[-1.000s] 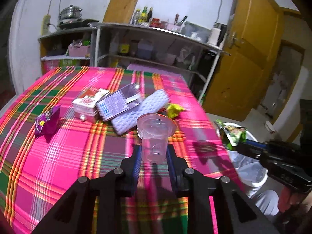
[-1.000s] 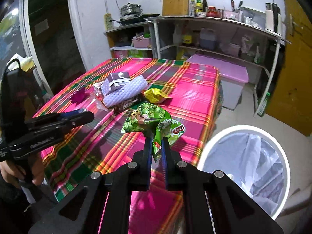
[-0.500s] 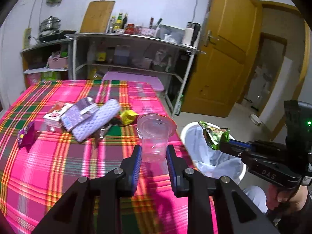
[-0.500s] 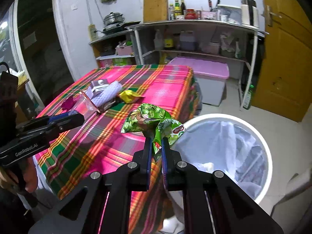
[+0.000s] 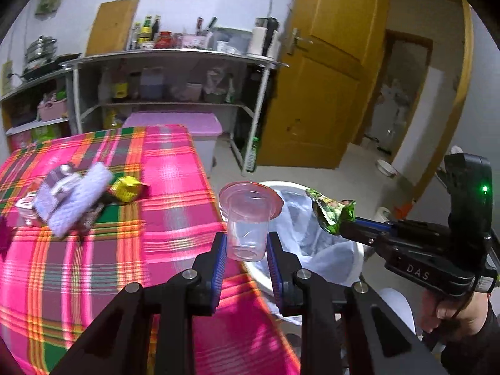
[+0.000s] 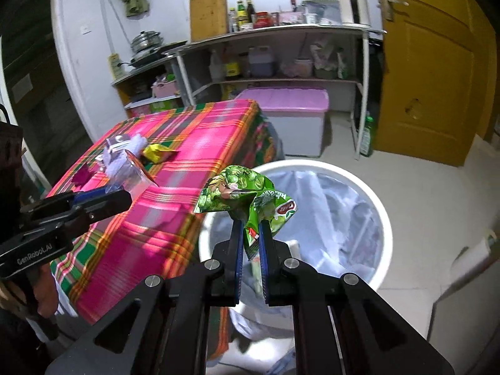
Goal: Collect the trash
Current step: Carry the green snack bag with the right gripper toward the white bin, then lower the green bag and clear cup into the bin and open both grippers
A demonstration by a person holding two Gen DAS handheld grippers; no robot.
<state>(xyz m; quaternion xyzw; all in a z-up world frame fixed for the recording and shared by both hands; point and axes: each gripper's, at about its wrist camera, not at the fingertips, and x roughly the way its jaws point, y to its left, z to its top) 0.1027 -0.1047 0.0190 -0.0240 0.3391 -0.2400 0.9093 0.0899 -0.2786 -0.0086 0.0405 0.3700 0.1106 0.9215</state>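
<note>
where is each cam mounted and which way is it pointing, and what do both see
Left wrist: sits on the left gripper, looking forward along fingers clamping a clear plastic cup, over the table's edge toward the bin; the right gripper and its hand show at right.
Right wrist: sits on the right gripper, looking down over the white trash bin, fingers pinching a green snack wrapper; the left gripper shows at left.
Shared: plaid tablecloth, bin, wrapper, shelves, door.

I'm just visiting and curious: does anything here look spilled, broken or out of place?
Nothing spilled or broken. The oddities are leftover litter on the plaid table: a crumpled yellow wrapper and a jumbled heap of packets. The clear cup and green snack bag are held near the white bin.
</note>
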